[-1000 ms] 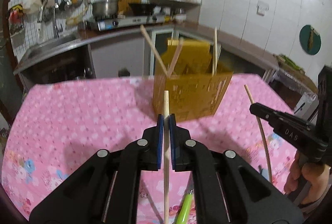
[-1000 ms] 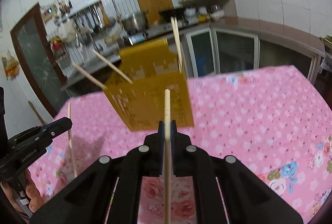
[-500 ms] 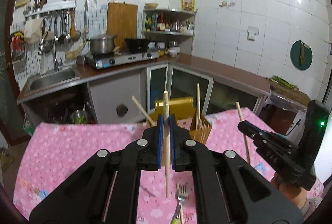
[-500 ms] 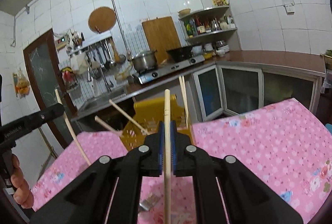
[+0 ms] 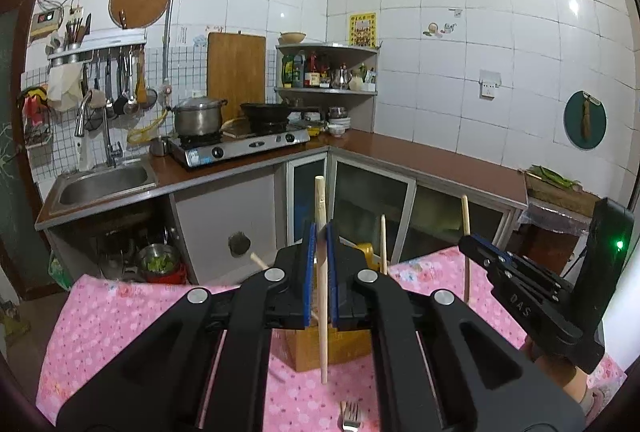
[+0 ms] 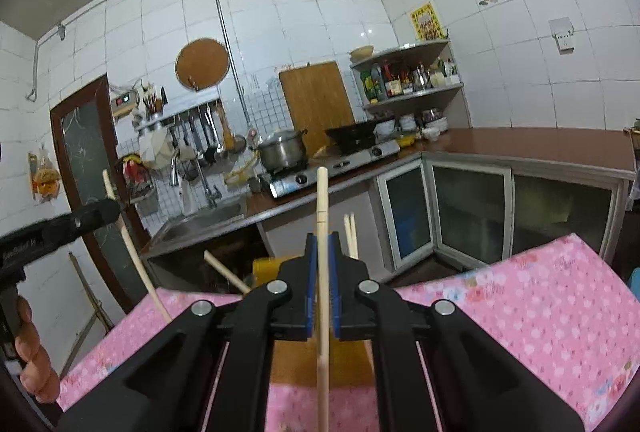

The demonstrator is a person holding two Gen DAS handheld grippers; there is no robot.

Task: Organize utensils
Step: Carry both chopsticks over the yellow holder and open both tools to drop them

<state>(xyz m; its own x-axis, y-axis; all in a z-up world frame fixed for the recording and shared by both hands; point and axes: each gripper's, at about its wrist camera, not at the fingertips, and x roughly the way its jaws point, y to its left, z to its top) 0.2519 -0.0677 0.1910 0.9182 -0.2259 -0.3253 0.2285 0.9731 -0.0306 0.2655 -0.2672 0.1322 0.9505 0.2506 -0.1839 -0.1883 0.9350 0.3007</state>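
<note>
My left gripper (image 5: 320, 229) is shut on a wooden chopstick (image 5: 319, 192) held upright above the pink-clothed table (image 5: 120, 312). Behind its fingers stands the yellow-brown utensil holder (image 5: 332, 350), mostly hidden, with chopsticks (image 5: 383, 238) sticking out. A fork (image 5: 350, 417) lies on the cloth in front. My right gripper (image 6: 322, 238) is shut on a second upright chopstick (image 6: 322, 192), above the same holder (image 6: 265, 268). Each view shows the other gripper off to the side: the right gripper (image 5: 472, 246) and the left gripper (image 6: 102, 211), with their sticks.
Past the table's far edge (image 6: 520, 272) runs an L-shaped kitchen counter (image 5: 420, 156) with a sink (image 5: 104, 184), a gas stove (image 5: 240, 146) with a pot, and glass-door cabinets (image 6: 472, 208). A hand (image 6: 34, 356) grips the left tool's handle.
Both grippers have risen and tipped up with their chopsticks still clamped. The holder has sunk low in both views, behind the fingers, and more of the kitchen wall shows.
</note>
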